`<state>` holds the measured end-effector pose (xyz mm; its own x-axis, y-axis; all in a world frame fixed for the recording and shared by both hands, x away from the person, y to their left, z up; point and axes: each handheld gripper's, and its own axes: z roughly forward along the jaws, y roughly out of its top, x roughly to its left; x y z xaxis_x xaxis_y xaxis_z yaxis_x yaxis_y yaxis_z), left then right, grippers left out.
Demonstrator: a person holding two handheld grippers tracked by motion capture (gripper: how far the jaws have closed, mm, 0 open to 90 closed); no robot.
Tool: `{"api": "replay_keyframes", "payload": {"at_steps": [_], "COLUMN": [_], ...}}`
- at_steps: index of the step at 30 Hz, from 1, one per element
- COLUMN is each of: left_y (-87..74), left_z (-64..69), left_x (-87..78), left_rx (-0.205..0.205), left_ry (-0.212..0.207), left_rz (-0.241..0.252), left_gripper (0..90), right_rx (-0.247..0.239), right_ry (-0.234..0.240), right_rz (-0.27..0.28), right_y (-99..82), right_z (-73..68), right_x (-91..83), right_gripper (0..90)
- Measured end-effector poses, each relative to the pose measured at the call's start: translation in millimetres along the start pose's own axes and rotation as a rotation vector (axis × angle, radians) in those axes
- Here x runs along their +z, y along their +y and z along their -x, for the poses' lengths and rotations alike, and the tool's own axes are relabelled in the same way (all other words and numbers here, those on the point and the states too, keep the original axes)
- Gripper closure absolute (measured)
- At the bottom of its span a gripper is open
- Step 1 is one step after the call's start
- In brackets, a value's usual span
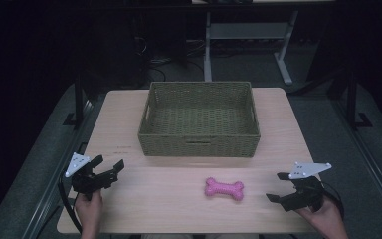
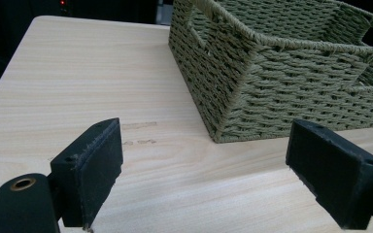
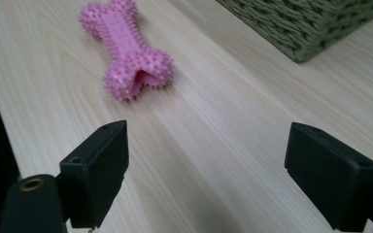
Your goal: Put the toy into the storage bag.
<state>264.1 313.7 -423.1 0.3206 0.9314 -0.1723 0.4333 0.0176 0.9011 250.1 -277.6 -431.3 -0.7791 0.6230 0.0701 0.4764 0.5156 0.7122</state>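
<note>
Both the left hand-held gripper (image 1: 108,168) and right hand-held gripper (image 1: 277,187) gape empty, flanking the pink bone toy (image 1: 224,188).

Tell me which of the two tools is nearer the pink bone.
The right tool. It sits just right of the pink bone, and its own view shows the bone close ahead; the left tool is farther off, facing the wicker basket.

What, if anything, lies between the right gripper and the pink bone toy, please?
Nothing: bare tabletop separates the open right gripper from the pink bone toy, clearest in the right gripper view.

Bone toy (image 1: 224,188) before basket (image 1: 199,145)
</note>
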Motion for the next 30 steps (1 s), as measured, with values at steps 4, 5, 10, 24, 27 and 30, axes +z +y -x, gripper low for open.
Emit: {"api": "replay_keyframes", "payload": {"at_steps": [4,5,10,24,27,30], "left_y": [-0.2,-0.3,0.0,0.0,0.0,0.1], "left_z": [0.0,0.0,2.3,0.8,0.9,1.0], "left_x": [0.9,1.7,2.9,2.9,2.9,2.5], "left_rx": [-0.005,-0.005,0.005,-0.003,-0.002,-0.004], "left_ry": [-0.002,-0.004,-0.013,-0.014,-0.018,-0.019], "left_rz": [-0.001,-0.004,-0.007,0.0,0.001,0.005], "left_gripper": [12.8,12.8,12.8,12.8,12.8,12.8], "right_rx": [-0.013,-0.013,-0.032,-0.097,-0.122,-0.164], "right_ry": [0.029,0.039,0.065,0.142,0.166,0.2], "right_rz": [-0.004,-0.011,-0.028,-0.084,-0.106,-0.132], "right_y": [6.0,9.1,19.4,50.5,58.7,70.0], "right_z": [-2.8,-3.4,-4.1,-13.4,-17.1,-21.5], "right_x": [1.7,2.1,5.2,19.7,24.7,32.9], "right_gripper": [15.5,15.5,15.5,15.7,16.8,20.3]}}
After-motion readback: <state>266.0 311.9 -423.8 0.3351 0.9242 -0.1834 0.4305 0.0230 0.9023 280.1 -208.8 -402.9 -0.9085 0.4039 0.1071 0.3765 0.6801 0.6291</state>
